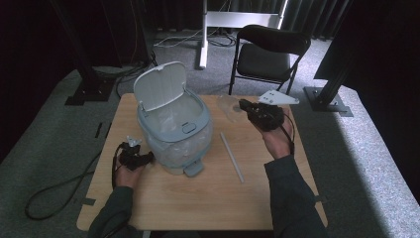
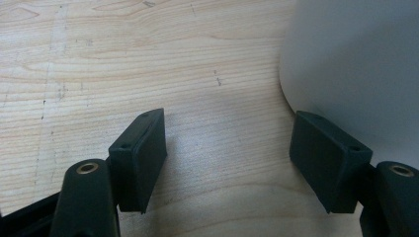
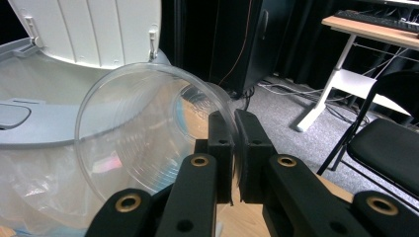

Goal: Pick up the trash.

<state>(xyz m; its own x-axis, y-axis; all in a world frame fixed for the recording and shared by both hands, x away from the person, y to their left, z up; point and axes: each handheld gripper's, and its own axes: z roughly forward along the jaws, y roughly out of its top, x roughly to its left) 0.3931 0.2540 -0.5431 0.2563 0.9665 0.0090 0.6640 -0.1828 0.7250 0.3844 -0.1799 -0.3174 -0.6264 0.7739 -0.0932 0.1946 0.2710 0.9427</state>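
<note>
Right now the right gripper [image 1: 246, 105] sits at the far right part of the counter [image 1: 198, 198], held by the person's right hand [image 1: 277, 139]. In the right gripper view its fingers [image 3: 221, 148] are pressed together on the rim of a clear plastic cup [image 3: 143, 133], wall pinched between the two pads. The cup lies tilted on its side, mouth facing the camera, just beside the bin. In the high view the cup [image 1: 229, 105] is faint, at the gripper tip, right of the bin.

The bin [image 1: 174, 130] is a small pale grey trash bin, mid-counter, lid [image 1: 159, 85] flipped up and back, a clear bag liner inside. A foot pedal [image 1: 194, 168] sticks out at its near base.

The left gripper [image 1: 146, 157] is low at the bin's left near side, held in the left hand [image 1: 128, 173]. In the left gripper view its fingers [image 2: 141, 158] are wide apart, nothing between them, bare wood below. The right-hand finger in that view is just beside the bin's white wall [image 2: 356, 69]; cannot tell whether it touches.

A clear straw [image 1: 232, 156] lies flat on the counter, right of the bin, between bin and right forearm, apart from both.

A black folding chair [image 1: 267, 54] stands on the grey carpet beyond the counter.
</note>
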